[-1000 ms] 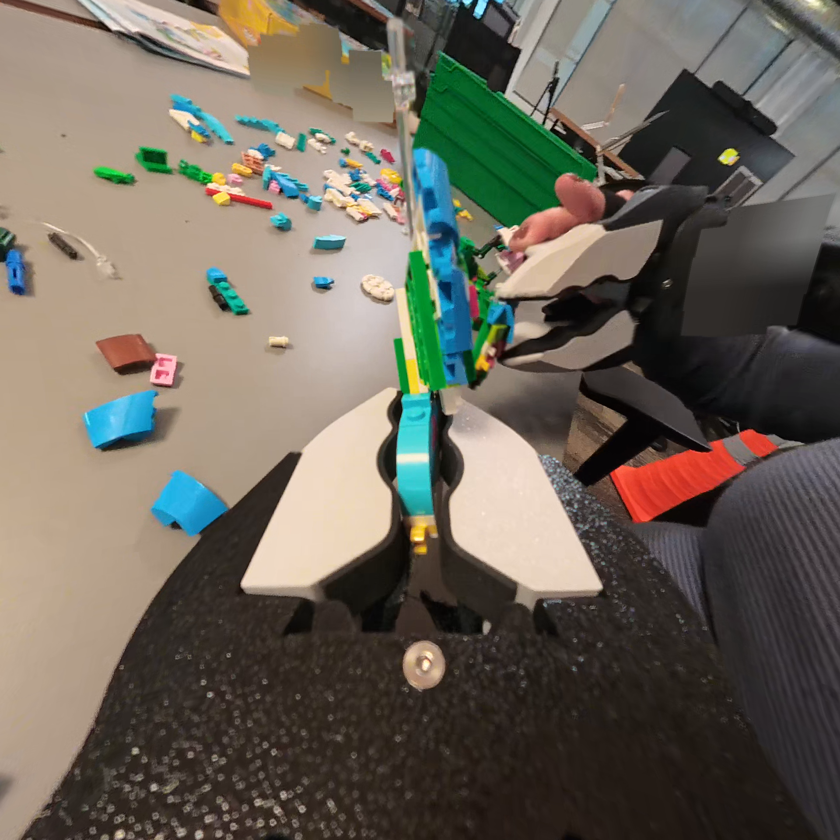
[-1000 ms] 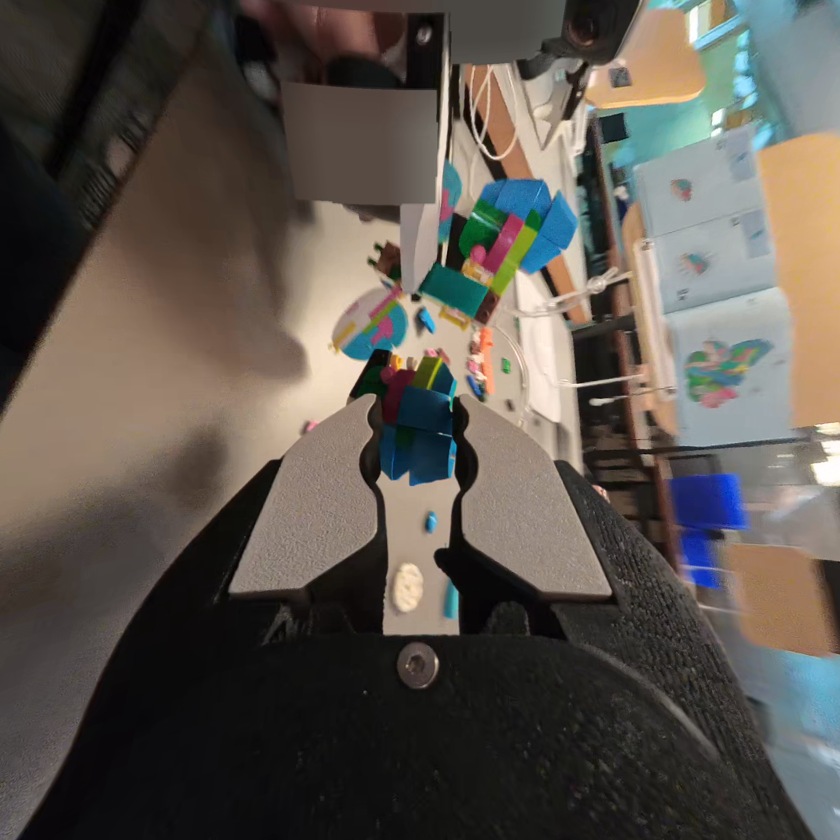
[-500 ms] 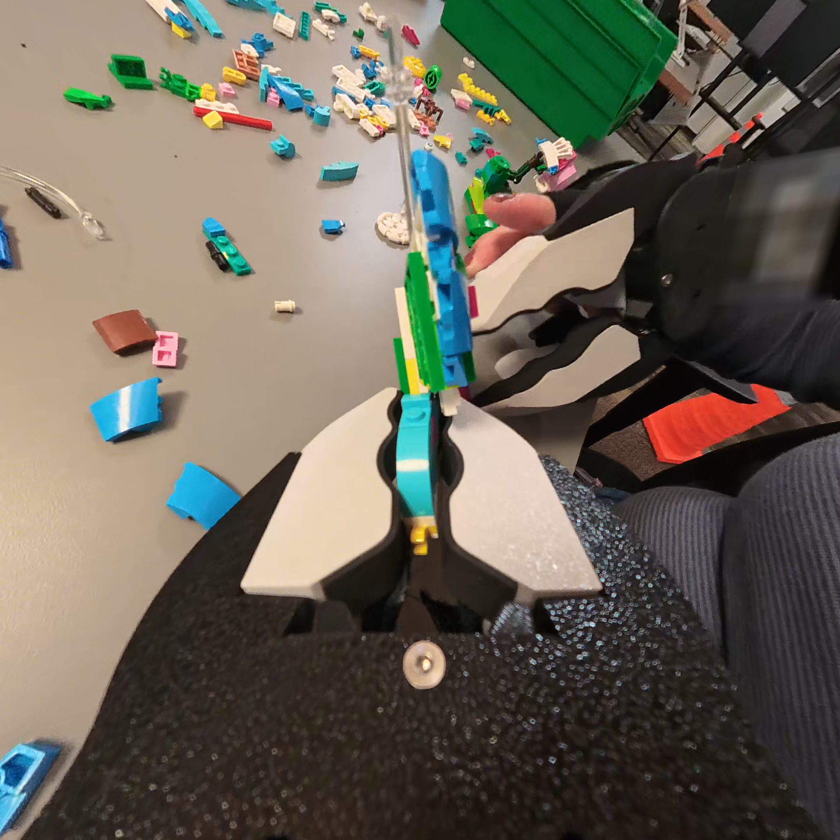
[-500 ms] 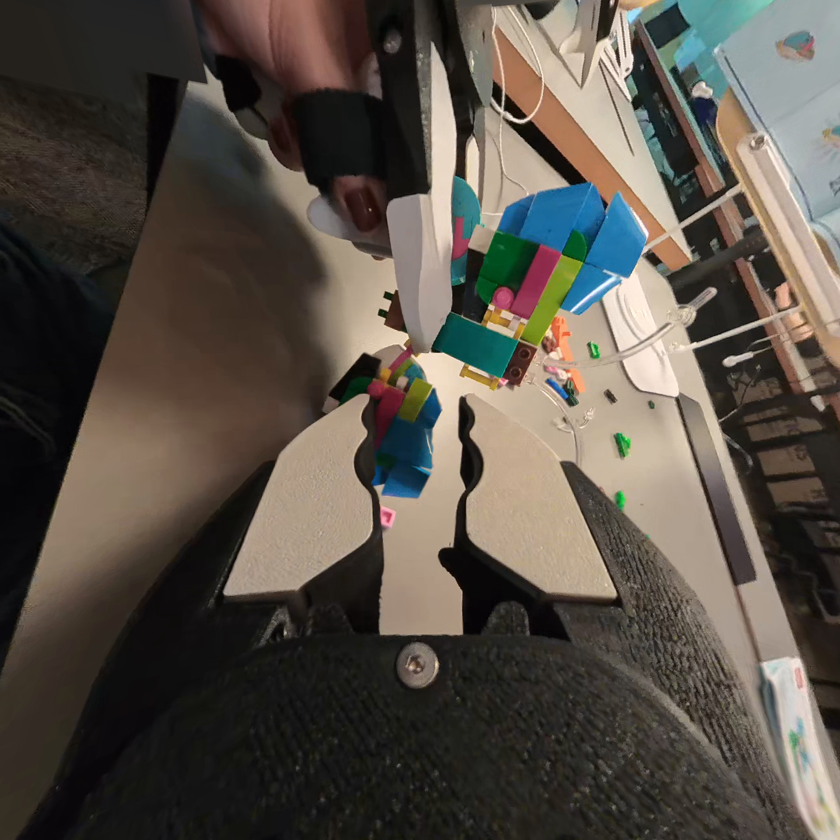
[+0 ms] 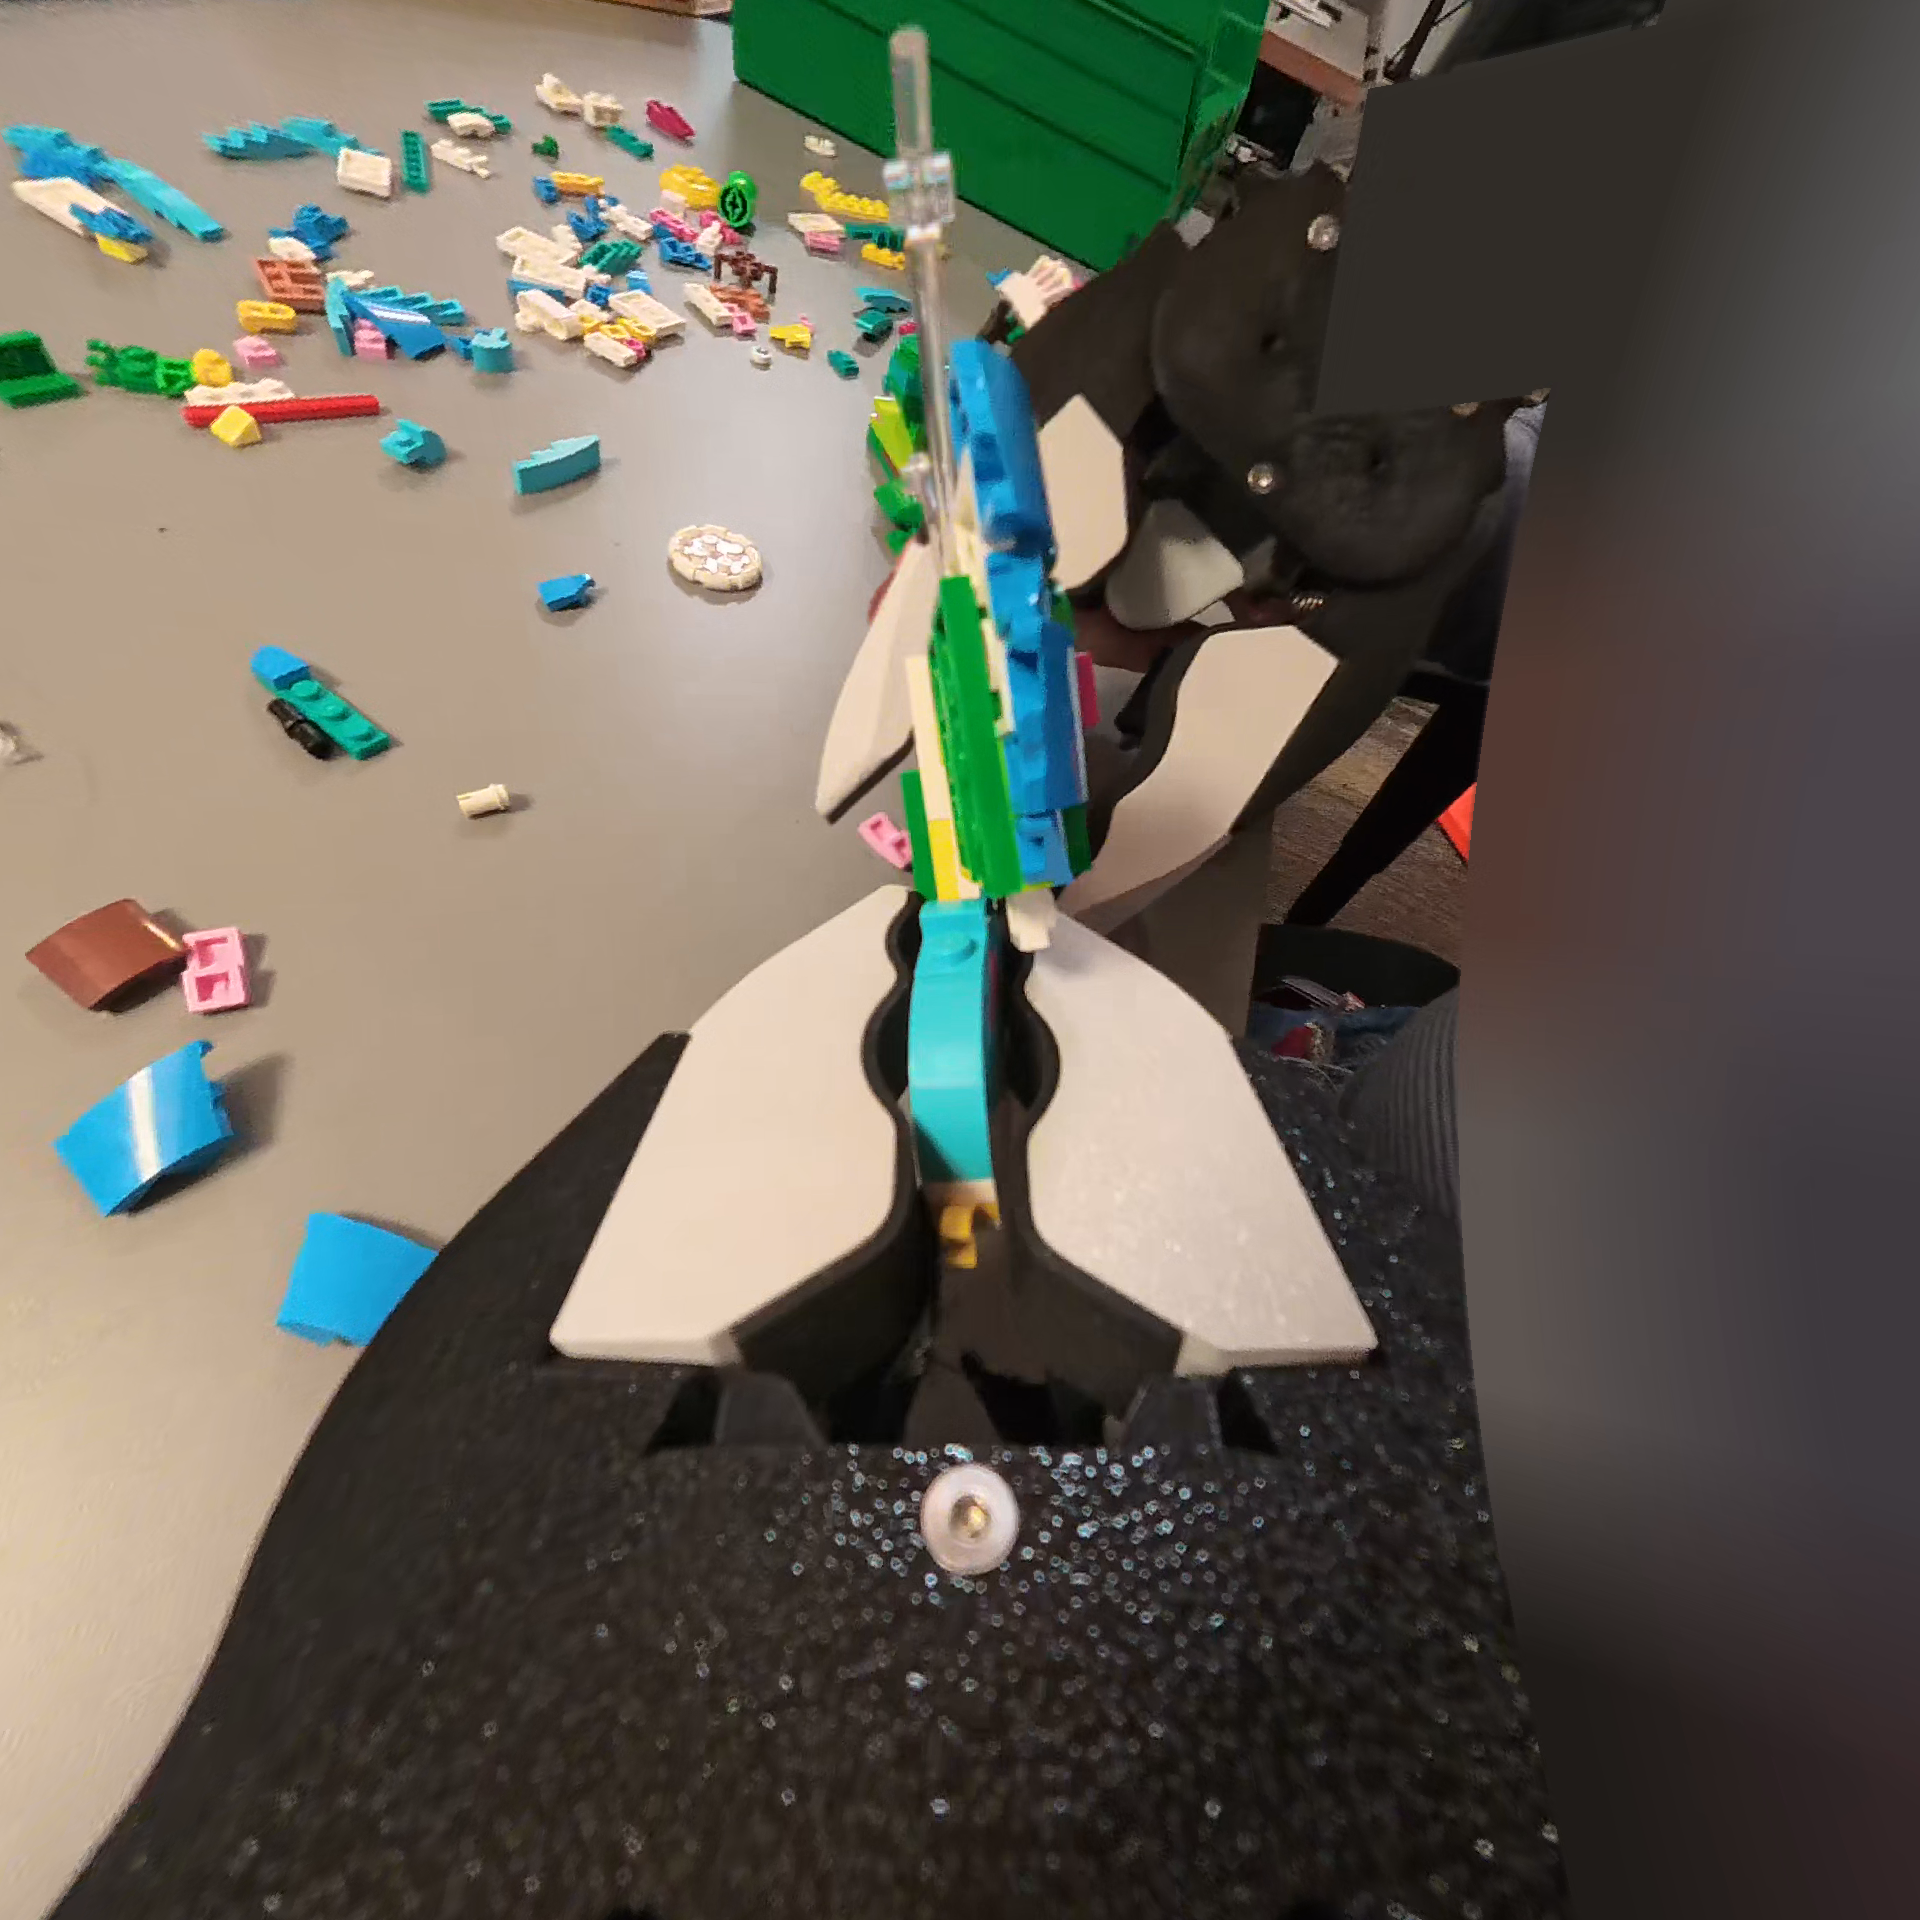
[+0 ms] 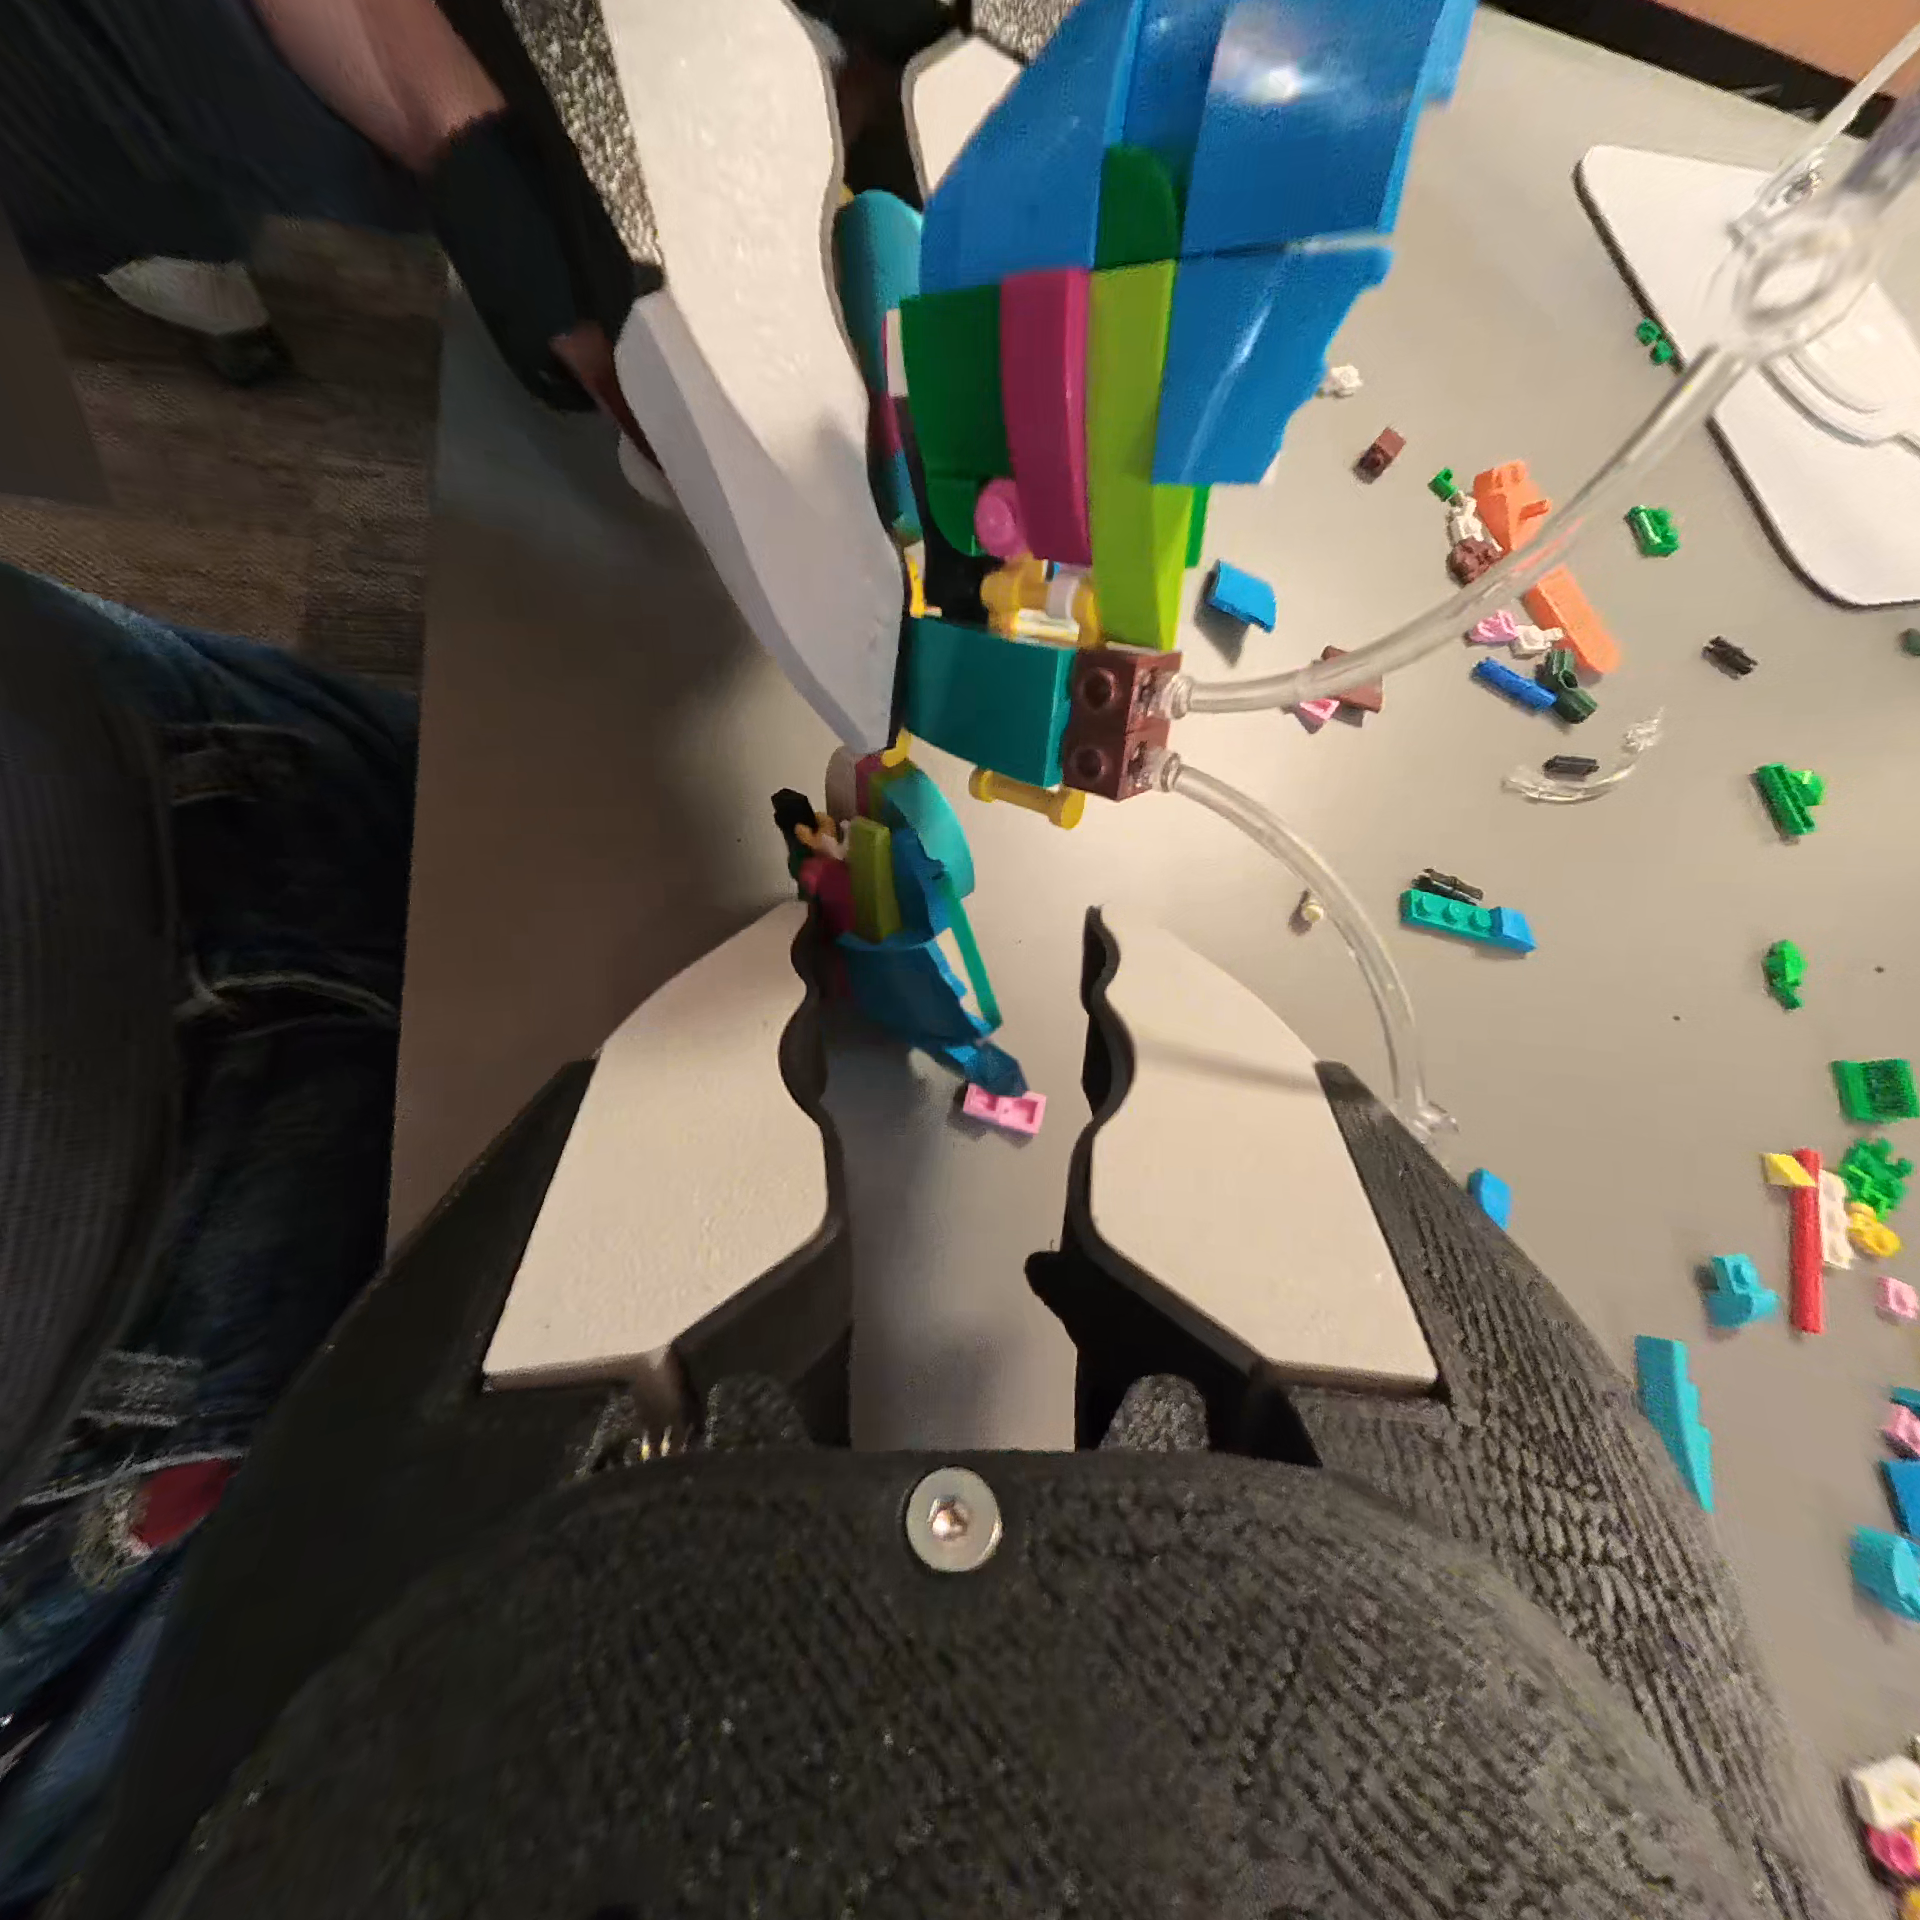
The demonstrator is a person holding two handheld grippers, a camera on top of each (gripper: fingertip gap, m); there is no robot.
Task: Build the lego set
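Note:
My left gripper [image 5: 961, 920] is shut on the teal base of the lego build [image 5: 1003, 644], a stack of blue, green, lime and magenta pieces with a clear rod [image 5: 920, 177] sticking up. The build also shows in the right wrist view [image 6: 1122, 343], with brown bricks and two curved clear tubes [image 6: 1340, 935]. My right gripper [image 6: 945, 925] is open just below it. A small blue, lime and pink sub-assembly [image 6: 909, 935] lies on the grey table between its fingers, close to the left one. One right finger [image 5: 1236, 727] shows behind the build.
Many loose bricks [image 5: 582, 281] are scattered over the table. A green crate [image 5: 987, 114] stands at the back. Blue curved pieces [image 5: 145, 1132] and a brown one [image 5: 94, 966] lie near left. A white base [image 6: 1766, 416] sits far right. A person's legs [image 6: 208, 935] are beside the table edge. The tips of both grippers are at nearly the same place.
My right gripper has opened and let go of the small sub-assembly, which now lies on the table. The left gripper has swung nearer with the build still held.

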